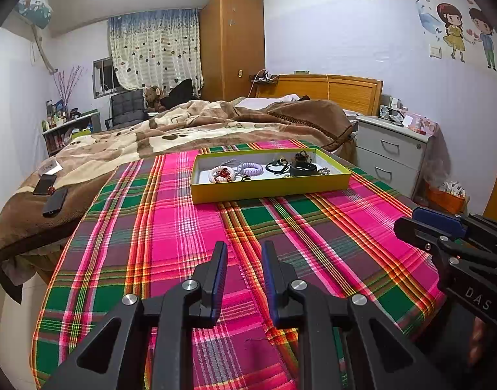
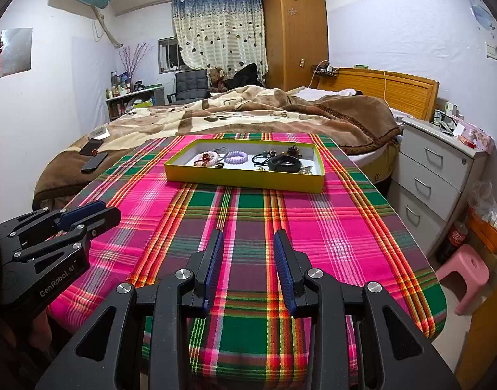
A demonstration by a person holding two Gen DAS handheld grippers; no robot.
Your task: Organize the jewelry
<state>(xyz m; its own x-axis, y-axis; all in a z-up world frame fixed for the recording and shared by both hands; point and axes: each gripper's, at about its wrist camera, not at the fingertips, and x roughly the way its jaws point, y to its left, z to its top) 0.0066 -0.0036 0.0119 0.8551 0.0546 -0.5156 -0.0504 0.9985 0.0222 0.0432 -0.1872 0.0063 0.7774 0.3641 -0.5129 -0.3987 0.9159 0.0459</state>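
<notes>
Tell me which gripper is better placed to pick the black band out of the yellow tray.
Right, probably. The black band lies toward the right end of the yellow tray, nearer the right gripper than the left gripper. Both are open, empty and short of the tray.

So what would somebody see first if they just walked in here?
Probably the bright pink and green plaid tablecloth filling the middle. Toward its far end sits a yellow tray with bracelets and hair ties, like the purple coil hair tie. Both black grippers, left and right, hang open and empty near its front.
</notes>
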